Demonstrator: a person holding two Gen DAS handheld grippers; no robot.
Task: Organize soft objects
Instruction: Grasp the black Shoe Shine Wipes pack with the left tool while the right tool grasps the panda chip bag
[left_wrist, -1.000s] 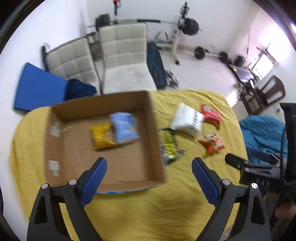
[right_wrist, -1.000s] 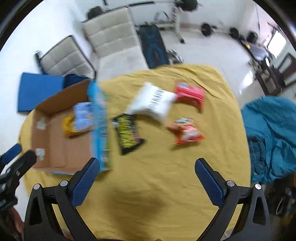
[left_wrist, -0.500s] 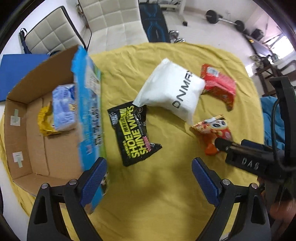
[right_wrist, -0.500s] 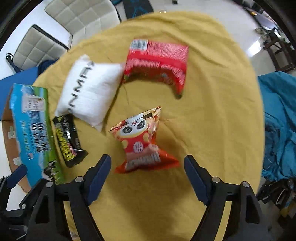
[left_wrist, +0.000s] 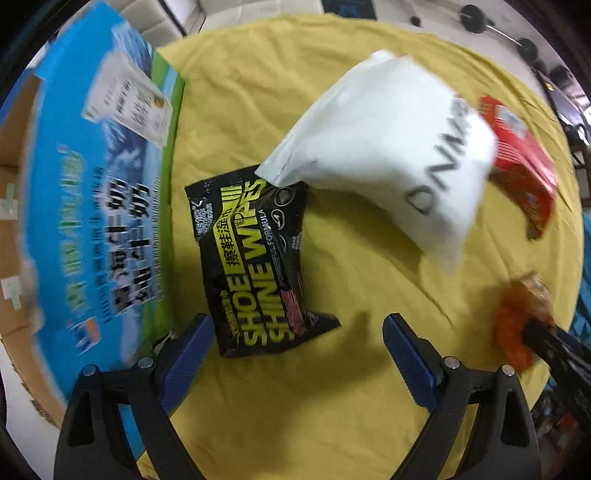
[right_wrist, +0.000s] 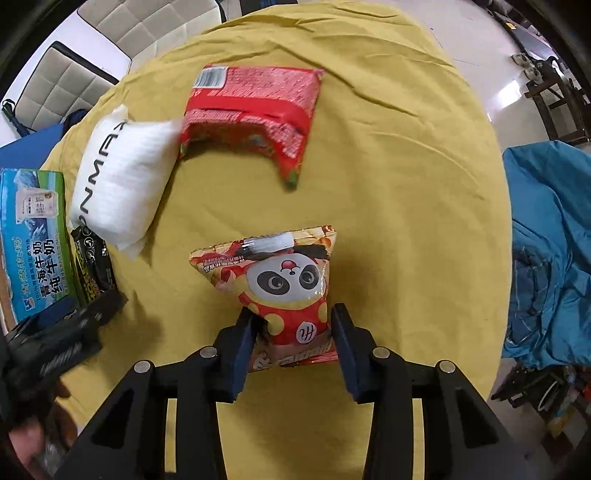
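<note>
My left gripper (left_wrist: 295, 345) is open, low over the yellow cloth, with the black shoe-wipes pack (left_wrist: 258, 258) lying just ahead between its fingers. A white pouch (left_wrist: 388, 147) lies beyond it. My right gripper (right_wrist: 293, 334) has its fingers closed in on both sides of the lower part of the panda snack bag (right_wrist: 284, 288), which lies on the cloth. A red packet (right_wrist: 255, 110) and the white pouch (right_wrist: 122, 177) lie farther off. The snack bag also shows at the right edge of the left wrist view (left_wrist: 517, 321).
A cardboard box with a blue printed side (left_wrist: 92, 206) stands at the table's left; it also shows in the right wrist view (right_wrist: 33, 236). The round table has a yellow cloth (right_wrist: 406, 184). Padded chairs (right_wrist: 74, 77) stand behind it. A blue cover (right_wrist: 546, 240) lies to the right.
My left gripper has moved from over the box, right and down to the wipes pack. My right gripper has come down over the panda snack bag and narrowed around it.
</note>
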